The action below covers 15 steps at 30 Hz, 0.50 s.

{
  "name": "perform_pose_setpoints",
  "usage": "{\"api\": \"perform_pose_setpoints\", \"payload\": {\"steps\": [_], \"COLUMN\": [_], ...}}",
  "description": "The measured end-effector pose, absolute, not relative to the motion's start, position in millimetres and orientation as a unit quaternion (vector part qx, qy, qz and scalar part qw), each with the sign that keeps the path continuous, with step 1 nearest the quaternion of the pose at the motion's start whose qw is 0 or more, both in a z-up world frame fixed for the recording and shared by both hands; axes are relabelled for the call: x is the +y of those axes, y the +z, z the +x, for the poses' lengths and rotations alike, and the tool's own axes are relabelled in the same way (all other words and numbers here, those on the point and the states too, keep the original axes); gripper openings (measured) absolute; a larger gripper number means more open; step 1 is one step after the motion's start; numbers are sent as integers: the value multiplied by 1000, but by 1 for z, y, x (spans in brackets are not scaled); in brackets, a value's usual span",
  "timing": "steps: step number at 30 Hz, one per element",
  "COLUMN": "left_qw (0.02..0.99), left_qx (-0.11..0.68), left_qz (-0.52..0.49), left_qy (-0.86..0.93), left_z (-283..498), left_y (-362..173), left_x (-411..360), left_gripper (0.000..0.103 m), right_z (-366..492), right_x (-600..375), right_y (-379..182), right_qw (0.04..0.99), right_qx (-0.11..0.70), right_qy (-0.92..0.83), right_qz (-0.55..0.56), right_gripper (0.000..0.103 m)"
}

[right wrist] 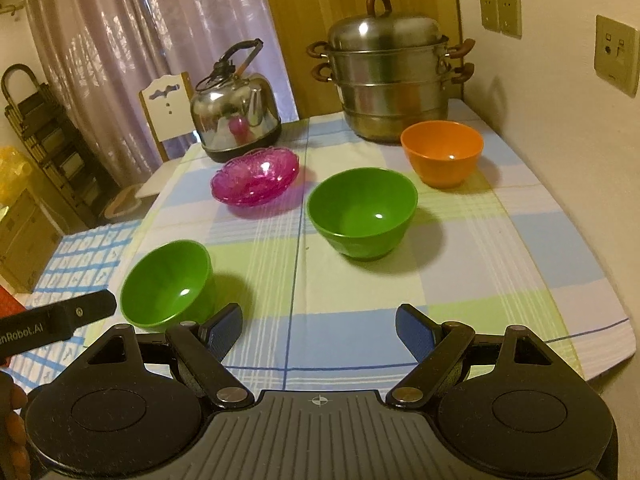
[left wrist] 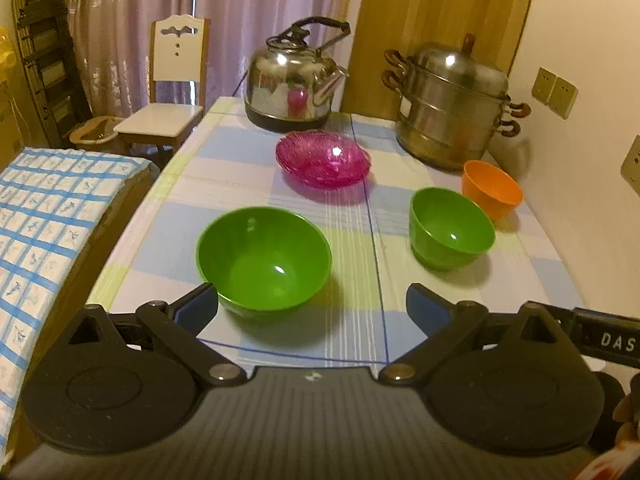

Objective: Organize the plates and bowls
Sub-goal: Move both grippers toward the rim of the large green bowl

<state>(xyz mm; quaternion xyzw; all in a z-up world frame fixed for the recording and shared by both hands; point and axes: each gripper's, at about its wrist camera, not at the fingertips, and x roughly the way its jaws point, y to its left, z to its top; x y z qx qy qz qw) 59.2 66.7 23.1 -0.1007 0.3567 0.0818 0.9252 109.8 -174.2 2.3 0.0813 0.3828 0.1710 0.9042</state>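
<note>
**Four dishes on the checked table, both grippers empty**

The near green bowl (left wrist: 264, 258) stands at the front left of the table (right wrist: 500, 264), close to its left edge. The second green bowl (right wrist: 362, 212) sits mid-table to its right, the orange bowl (right wrist: 442, 152) just behind that, near the wall. The pink glass plate (left wrist: 324, 160) lies toward the back centre.

Behind them a steel kettle (left wrist: 294, 88) and a stacked steamer pot (right wrist: 386, 76) line the far edge. A white chair (left wrist: 172, 84) stands past the left side.

The left gripper (left wrist: 312, 308) hangs just before the near green bowl, fingers spread wide, holding nothing. The right gripper (right wrist: 319, 330) is likewise wide apart and empty, over bare cloth at the front edge.
</note>
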Motion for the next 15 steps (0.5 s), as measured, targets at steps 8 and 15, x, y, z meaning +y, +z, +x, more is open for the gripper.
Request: {"api": "perform_pose_setpoints", "payload": {"steps": [8,15], "left_qw": [922,921], "left_qx": [365,367], "left_qz": [-106,-113], "left_qy": [73,62], "left_z": [62,63], "left_y": [18,16], "left_x": [64,70], "left_gripper": [99,99], "right_z": [112,114], "right_x": [-174,-172], "right_y": [1,-3], "right_qw": [903,901], "right_qx": [386,390], "right_qy": [169,170], "right_qz": [82,81], "right_gripper": [83,83]}}
